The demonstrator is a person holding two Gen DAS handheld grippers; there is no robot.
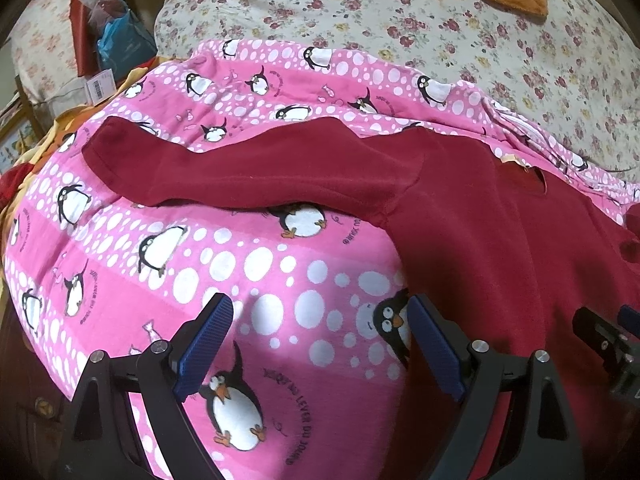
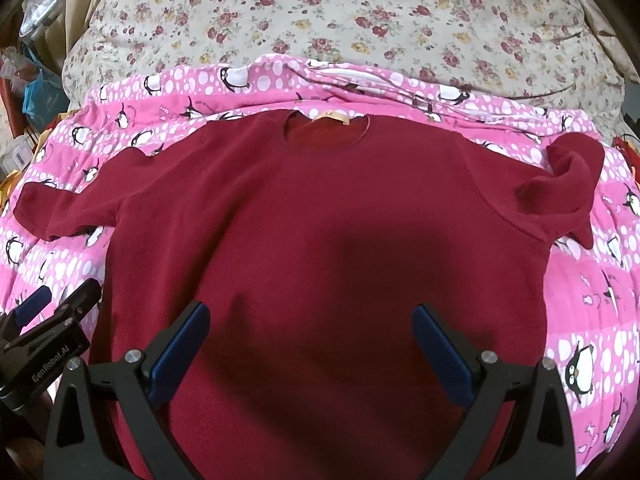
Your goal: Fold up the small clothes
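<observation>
Pink penguin-print quilt (image 2: 592, 320), soft cotton, spread over a floral duvet (image 2: 360, 20). Dark red fleece top (image 2: 312, 220) lies flat on the quilt, neckline away, sleeves spanning left-right. Left gripper (image 1: 320, 344) and right gripper (image 2: 312, 348) both gape wide, gripping nothing, right above the top's body.

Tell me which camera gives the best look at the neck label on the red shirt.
The right wrist view. There the red shirt lies spread flat, and the yellow neck label shows inside the collar, facing the camera. In the left wrist view the collar sits far right, seen edge-on, with only a sliver of the label visible.
</observation>
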